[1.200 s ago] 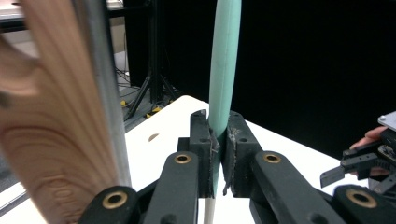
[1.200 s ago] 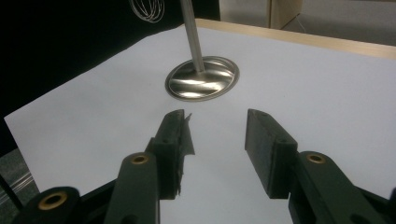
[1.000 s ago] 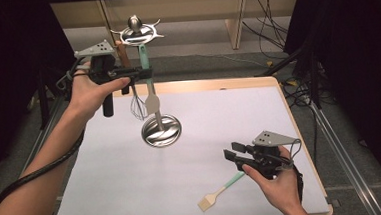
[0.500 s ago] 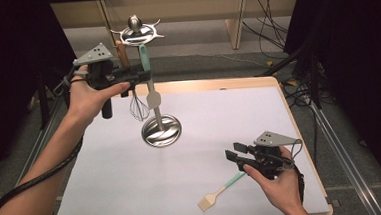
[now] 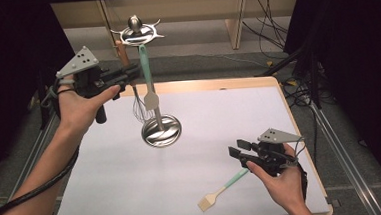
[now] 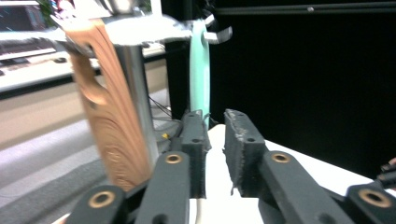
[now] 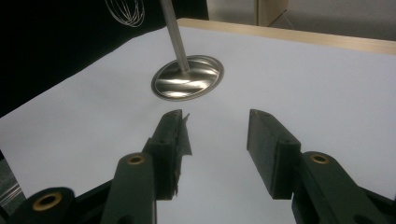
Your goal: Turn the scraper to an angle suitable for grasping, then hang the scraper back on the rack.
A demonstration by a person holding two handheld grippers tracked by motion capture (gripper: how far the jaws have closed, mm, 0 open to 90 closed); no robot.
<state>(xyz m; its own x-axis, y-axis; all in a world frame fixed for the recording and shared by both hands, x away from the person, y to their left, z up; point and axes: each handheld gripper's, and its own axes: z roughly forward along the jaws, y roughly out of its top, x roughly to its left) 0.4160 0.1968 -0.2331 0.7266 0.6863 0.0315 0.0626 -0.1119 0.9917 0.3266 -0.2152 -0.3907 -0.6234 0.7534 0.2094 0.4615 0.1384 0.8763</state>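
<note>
While the left gripper [image 5: 129, 73] hovers empty by the rack [image 5: 161, 131], the brush [image 5: 223, 190] lies diagonally beside the open right gripper [image 5: 235, 153].

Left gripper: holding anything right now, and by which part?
Nothing is held. The left gripper is open beside the whisk's wooden handle on the utensil stand, with only bare table between its fingers.

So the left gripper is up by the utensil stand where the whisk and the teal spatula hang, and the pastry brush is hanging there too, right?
Not quite. The high view shows the pastry brush lying flat on the table, near the right gripper, not hanging. The left gripper is indeed up by the utensil stand, where the whisk and teal spatula hang.
</note>
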